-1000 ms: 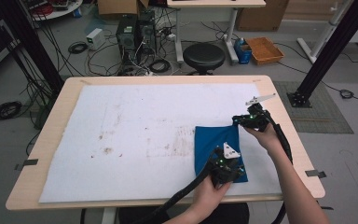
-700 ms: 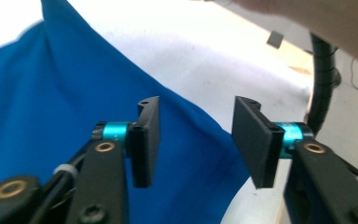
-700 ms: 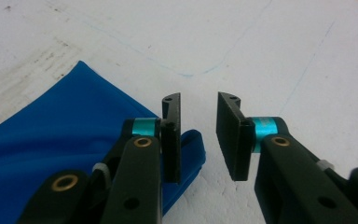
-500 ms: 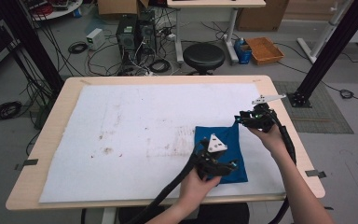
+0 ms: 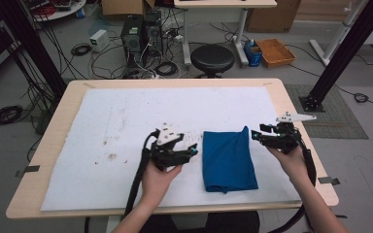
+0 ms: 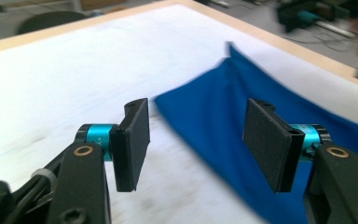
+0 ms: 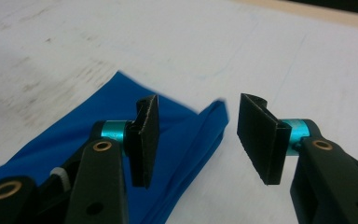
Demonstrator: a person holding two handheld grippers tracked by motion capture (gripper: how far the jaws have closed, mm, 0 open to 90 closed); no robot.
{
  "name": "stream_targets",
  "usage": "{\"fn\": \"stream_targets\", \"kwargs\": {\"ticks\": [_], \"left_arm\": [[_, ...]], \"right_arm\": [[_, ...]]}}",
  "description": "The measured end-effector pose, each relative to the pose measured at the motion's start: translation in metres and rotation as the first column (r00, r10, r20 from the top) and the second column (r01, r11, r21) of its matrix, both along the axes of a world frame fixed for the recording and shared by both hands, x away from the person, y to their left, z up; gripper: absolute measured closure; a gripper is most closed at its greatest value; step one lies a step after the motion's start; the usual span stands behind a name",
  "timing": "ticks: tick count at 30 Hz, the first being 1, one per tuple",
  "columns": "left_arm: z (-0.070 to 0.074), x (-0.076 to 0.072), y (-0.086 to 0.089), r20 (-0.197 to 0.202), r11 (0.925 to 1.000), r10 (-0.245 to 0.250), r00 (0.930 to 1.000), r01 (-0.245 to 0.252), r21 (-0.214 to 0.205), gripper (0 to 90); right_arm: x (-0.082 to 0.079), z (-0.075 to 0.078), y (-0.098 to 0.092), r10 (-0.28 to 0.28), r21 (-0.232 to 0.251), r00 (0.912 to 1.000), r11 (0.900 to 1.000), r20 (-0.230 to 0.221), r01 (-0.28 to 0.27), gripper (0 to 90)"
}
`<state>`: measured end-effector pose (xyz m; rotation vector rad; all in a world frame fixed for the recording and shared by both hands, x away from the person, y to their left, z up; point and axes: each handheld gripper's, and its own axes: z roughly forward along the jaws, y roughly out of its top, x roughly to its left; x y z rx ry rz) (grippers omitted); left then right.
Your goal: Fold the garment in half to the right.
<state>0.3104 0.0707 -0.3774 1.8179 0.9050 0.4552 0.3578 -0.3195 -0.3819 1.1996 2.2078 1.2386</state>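
A wooden table (image 5: 53, 145) seen from above carries a large white mat (image 5: 126, 116), marked with faint brown smudges to the left of its middle. No brand, label or writing can be read on the mat, the cloth or the grippers.

A folded blue cloth (image 5: 228, 158) lies flat on the mat, right of its middle and toward the near edge, with one corner poking up at its far right end. It lies between the two grippers and touches neither.

The left gripper (image 5: 193, 151) is held just left of the cloth, pointing toward it. Its jaws have just been opening and stand released, with nothing between them; in the left gripper view the cloth (image 6: 242, 121) lies beyond the pads.

The right gripper (image 5: 257, 135) is held just right of the cloth's far corner. Its jaws have also just been opening and are released, nothing between them; in the right gripper view the cloth (image 7: 74, 135) lies below and beyond the pads.
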Motion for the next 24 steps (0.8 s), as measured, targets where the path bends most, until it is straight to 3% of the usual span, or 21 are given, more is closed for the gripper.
{"fn": "stream_targets", "kwargs": {"ticks": [8, 13, 17, 21, 24], "left_arm": [[-0.002, -0.001, 0.05, 0.02, 0.9938, 0.111, 0.9936, -0.111, -0.008, 41.2], [-0.005, 0.0, 0.063, 0.032, 0.9888, 0.149, 0.9883, -0.149, -0.003, 41.1], [-0.006, 0.002, 0.065, 0.04, 0.9853, 0.171, 0.9845, -0.171, 0.002, 41.2], [-0.006, 0.001, 0.067, 0.041, 0.9846, 0.175, 0.9838, -0.175, 0.005, 41.1], [-0.007, 0.002, 0.069, 0.037, 0.9841, 0.178, 0.9834, -0.178, 0.003, 41.1]], "right_arm": [[-0.071, -0.024, 0.001, 0.052, 0.018, 0.9953, 0.9985, -0.082, -0.051, 55.3], [-0.105, -0.029, 0.005, 0.056, 0.009, 0.9952, 0.9984, -0.08, -0.056, 56.2], [-0.115, -0.035, 0.016, 0.062, -0.04, 0.9931, 0.997, -0.099, -0.067, 60.3], [-0.115, -0.043, 0.019, 0.078, -0.105, 0.9906, 0.9904, -0.112, -0.09, 84.6], [-0.12, -0.041, 0.015, 0.062, -0.132, 0.9939, 0.9884, -0.091, -0.074, 88.8]]}}
